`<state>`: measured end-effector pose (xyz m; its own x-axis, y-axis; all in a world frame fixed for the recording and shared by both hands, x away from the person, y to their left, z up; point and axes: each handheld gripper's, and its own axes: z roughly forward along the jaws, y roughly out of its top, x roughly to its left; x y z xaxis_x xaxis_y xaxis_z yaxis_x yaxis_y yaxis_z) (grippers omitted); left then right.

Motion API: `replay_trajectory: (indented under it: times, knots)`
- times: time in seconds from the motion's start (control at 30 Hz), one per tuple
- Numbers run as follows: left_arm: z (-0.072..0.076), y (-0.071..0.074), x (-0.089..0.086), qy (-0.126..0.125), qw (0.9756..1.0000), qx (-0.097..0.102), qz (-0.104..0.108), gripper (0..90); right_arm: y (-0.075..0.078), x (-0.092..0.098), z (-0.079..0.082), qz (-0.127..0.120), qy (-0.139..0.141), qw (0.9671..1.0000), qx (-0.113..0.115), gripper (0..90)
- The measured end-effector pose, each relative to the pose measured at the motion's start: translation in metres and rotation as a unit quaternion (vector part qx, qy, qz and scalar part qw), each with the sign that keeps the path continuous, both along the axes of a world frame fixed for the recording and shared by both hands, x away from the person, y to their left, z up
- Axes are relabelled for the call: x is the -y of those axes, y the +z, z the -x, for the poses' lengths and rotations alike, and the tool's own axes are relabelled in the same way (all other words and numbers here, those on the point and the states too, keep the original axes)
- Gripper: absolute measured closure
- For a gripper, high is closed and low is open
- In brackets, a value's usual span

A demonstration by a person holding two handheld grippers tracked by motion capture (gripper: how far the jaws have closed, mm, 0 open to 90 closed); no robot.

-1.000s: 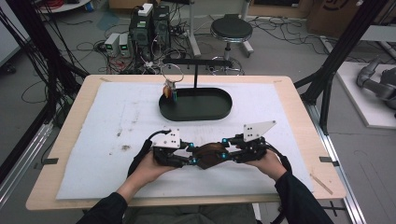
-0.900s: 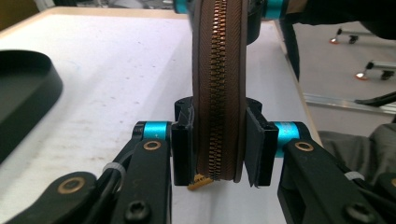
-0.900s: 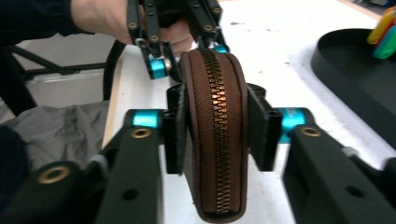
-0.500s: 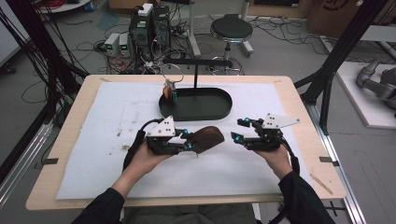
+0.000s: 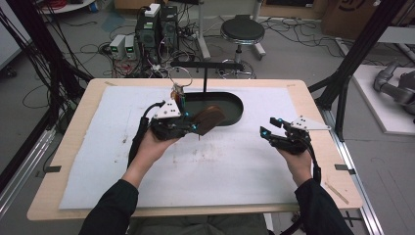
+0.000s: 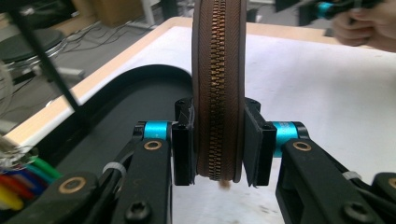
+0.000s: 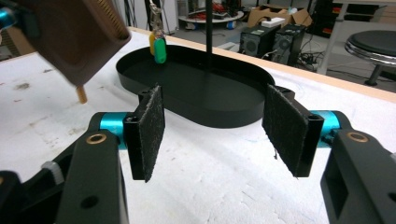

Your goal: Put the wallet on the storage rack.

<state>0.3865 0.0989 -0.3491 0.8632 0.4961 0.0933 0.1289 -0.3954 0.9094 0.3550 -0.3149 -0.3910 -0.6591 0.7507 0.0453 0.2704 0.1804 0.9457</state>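
The left claw (image 5: 195, 128) is clamped on a brown zippered pouch (image 6: 218, 84), its pads pressing the two flat faces so the brass zipper runs edge-on between them — a grip that keeps the soft, rounded case from sagging. It is held in the air above the white padded tabletop (image 5: 230, 161), just at the near rim of the black oval tray (image 7: 187, 100). A thin black stand (image 5: 204, 81) rises from that tray with what looks like a small bunch of coloured tags (image 7: 159, 46) hanging off it. The right claw (image 7: 212, 126) stands apart and empty, having just opened, its felt-like pads bare.
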Motion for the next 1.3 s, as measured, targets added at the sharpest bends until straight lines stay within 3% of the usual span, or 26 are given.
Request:
replay_trajectory:
  times: [0.13,0.37,0.47,0.63,0.73,0.83,1.0,1.13,1.23,1.3]
  knots:
    - [-0.013,0.003,0.001,0.016,0.9999,0.0,-0.004,68.6,-0.001,0.0,-0.001,0.002,0.0,1.0,-0.002,39.9]
    - [-0.036,0.009,0.01,0.035,0.9989,-0.001,-0.032,68.6,-0.001,-0.001,-0.001,0.004,0.001,1.0,-0.002,40.0]
    - [-0.045,0.008,0.015,0.047,0.9977,0.003,-0.048,68.6,-0.001,-0.001,-0.001,0.002,0.0,1.0,-0.001,40.0]
    - [-0.062,0.006,0.022,0.061,0.9947,-0.013,-0.081,68.6,-0.002,0.0,-0.002,0.002,0.002,1.0,-0.005,40.0]
    - [-0.068,0.003,0.025,0.065,0.9943,-0.015,-0.084,68.6,-0.002,-0.001,-0.002,0.001,0.004,1.0,-0.006,40.0]
    - [-0.074,-0.003,0.03,0.073,0.991,-0.02,-0.111,68.6,-0.002,-0.001,-0.002,0.001,0.005,1.0,-0.005,40.0]
    - [-0.083,-0.015,0.037,0.077,0.9883,-0.032,-0.128,68.5,-0.002,-0.001,-0.002,0.001,0.007,1.0,-0.006,40.0]
    - [-0.089,-0.018,0.042,0.073,0.9897,-0.04,-0.117,68.5,-0.002,-0.001,-0.003,-0.001,0.007,0.9999,-0.007,40.0]
    - [-0.095,-0.022,0.051,0.069,0.9863,-0.055,-0.14,68.4,-0.003,-0.001,-0.003,0.001,0.008,0.9999,-0.008,40.0]
    - [-0.098,-0.028,0.056,0.068,0.9854,-0.06,-0.144,68.4,-0.003,-0.002,-0.003,0.001,0.008,0.9999,-0.008,40.0]
